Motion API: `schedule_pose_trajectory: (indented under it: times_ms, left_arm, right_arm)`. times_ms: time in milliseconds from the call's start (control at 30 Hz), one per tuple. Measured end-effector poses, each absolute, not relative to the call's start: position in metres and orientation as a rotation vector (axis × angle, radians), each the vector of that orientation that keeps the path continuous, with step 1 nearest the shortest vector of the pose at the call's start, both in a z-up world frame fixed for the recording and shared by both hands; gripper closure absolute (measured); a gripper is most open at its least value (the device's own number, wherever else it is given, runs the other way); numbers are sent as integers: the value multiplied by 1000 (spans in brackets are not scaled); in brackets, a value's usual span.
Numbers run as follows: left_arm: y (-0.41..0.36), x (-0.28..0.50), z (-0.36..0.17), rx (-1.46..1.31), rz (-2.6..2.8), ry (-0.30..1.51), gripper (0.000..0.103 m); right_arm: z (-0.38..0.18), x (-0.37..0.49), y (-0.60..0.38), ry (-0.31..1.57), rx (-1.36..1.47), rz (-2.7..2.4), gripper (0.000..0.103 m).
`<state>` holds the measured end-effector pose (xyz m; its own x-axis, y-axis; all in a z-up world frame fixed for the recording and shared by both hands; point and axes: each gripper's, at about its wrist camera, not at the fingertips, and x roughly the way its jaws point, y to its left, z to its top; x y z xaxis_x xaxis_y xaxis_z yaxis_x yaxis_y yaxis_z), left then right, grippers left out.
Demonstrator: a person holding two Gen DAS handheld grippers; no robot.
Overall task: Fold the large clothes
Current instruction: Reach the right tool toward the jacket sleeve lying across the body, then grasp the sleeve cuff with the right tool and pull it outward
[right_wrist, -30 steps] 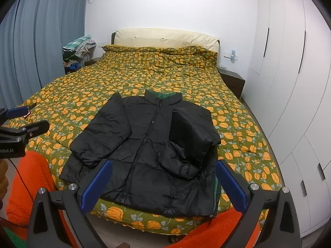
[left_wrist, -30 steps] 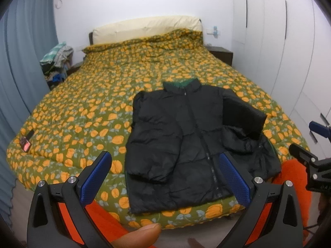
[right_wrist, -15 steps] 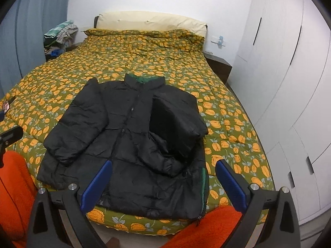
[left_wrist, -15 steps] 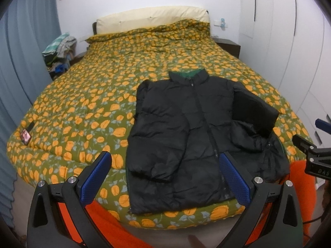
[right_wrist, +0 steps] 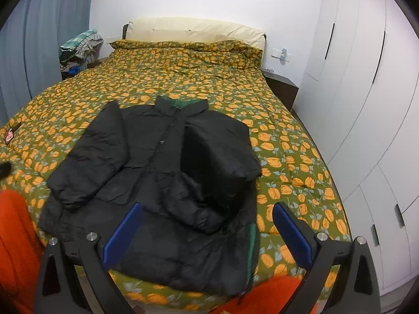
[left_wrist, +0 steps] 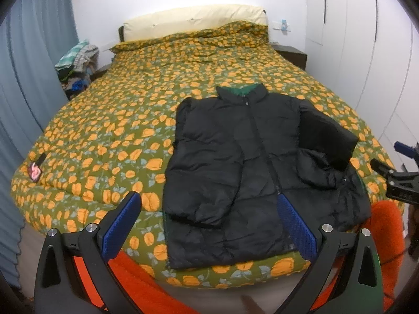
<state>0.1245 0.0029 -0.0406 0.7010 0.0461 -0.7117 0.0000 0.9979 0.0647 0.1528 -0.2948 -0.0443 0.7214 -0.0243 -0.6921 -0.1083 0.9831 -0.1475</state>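
Note:
A black puffer jacket (left_wrist: 243, 172) with a green lining lies face up, zipped, near the foot of the bed (left_wrist: 110, 136). Its right sleeve is folded over the body; its left sleeve lies along its side. It also shows in the right wrist view (right_wrist: 167, 183). My left gripper (left_wrist: 209, 222) is open and empty, above the jacket's lower hem. My right gripper (right_wrist: 207, 230) is open and empty, above the jacket's lower right part. The right gripper shows at the left wrist view's right edge (left_wrist: 400, 172).
The bed has a green quilt with orange flowers and a cream headboard (right_wrist: 193, 31). A clothes pile (right_wrist: 78, 49) is at the far left. White wardrobes (right_wrist: 361, 104) line the right. A nightstand (right_wrist: 281, 89) is beside the bed. A small red-labelled item (left_wrist: 35, 170) lies at the bed's left edge.
Both grippers have moved forward and closer to the jacket at the bed's foot. The jacket has not moved. Both stay open.

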Motion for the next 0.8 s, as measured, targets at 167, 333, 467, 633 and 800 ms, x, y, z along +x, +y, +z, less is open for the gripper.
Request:
schedule_pose_trajectory:
  times_ms: [167, 333, 467, 633, 800]
  left_arm:
    - [11, 124, -48, 31, 42, 818, 0]
    - [12, 120, -48, 39, 44, 822, 0]
    - [17, 118, -48, 34, 58, 822, 0]
    - [26, 118, -54, 10, 76, 846, 0]
    - [30, 119, -60, 13, 81, 871, 0]
  right_arm:
    - [-89, 178, -289, 864, -327, 215, 10]
    - [-147, 214, -269, 959, -461, 292, 32]
    - [-195, 245, -261, 1039, -546, 305, 40]
    - [-231, 263, -254, 1074, -619, 331, 40]
    - [-207, 265, -266, 1061, -516, 301, 89]
